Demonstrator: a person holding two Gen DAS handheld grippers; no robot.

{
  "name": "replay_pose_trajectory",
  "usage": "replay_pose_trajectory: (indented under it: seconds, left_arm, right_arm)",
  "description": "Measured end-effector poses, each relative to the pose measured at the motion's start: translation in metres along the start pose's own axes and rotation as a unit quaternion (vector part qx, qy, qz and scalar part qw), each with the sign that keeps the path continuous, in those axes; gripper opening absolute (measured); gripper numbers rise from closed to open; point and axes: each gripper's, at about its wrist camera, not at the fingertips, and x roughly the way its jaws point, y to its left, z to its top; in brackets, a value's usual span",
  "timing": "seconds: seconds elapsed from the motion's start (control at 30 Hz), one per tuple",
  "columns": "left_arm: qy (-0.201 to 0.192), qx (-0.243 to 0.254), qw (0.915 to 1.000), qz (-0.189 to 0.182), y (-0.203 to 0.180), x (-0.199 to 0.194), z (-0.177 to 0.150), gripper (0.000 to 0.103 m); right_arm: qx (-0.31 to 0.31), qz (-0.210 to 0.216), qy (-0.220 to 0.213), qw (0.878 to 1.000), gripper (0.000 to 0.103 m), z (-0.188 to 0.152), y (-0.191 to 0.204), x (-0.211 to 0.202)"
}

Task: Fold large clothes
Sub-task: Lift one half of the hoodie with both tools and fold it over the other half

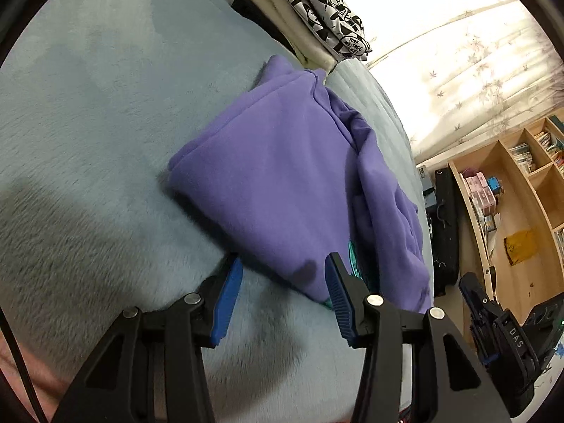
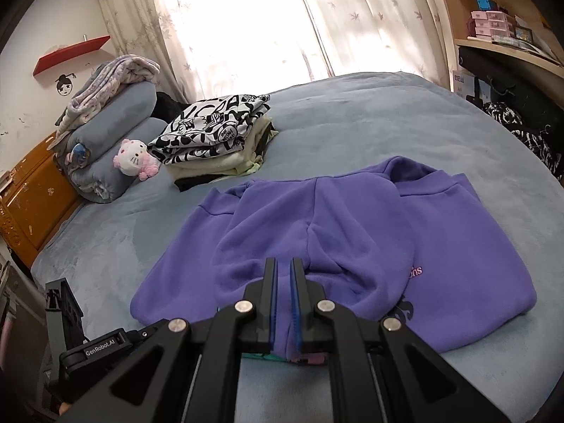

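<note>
Purple hoodie [image 2: 352, 239] lies partly folded on the blue bedspread [image 2: 352, 120], sleeves turned inward, hem bunched. Right gripper [image 2: 283, 271] pinches the near hem; left gripper [image 1: 282, 268] fingers spread, holding nothing

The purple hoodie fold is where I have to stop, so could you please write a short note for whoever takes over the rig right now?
Left gripper: open, holding nothing, fingers at the hoodie's near edge.
Right gripper: shut on a fold of the purple hoodie at its near hem.
The hoodie lies on the blue bed, sleeves folded in over the body. A stack of folded clothes sits beyond it, beside the pillows.
Done: sleeves in.
Left: probably fold the body over, then add it to the stack.
</note>
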Motion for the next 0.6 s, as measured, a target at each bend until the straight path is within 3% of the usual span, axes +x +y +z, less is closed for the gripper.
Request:
replay_pose_trajectory:
  seconds: [0.43,0.47,0.53,0.6]
  left_arm:
    - [-0.05,0.012,0.9987,0.005,-0.01,0.038,0.036,0.046]
    - [-0.054,0.009,0.9985,0.005,-0.011,0.04,0.039,0.043]
    - [-0.063,0.001,0.998,0.006,-0.013,0.043,0.046,0.026]
    - [-0.07,0.004,0.9975,0.004,-0.016,0.041,0.049,0.02]
  right_arm:
    - [-0.003,-0.018,0.01,1.0,0.007,0.01,-0.004,0.034]
    - [-0.005,-0.02,0.01,1.0,0.007,0.012,-0.004,0.036]
    - [-0.008,-0.027,0.008,1.0,0.007,0.017,-0.005,0.044]
    - [-0.011,-0.04,0.009,0.999,0.007,0.022,-0.009,0.053]
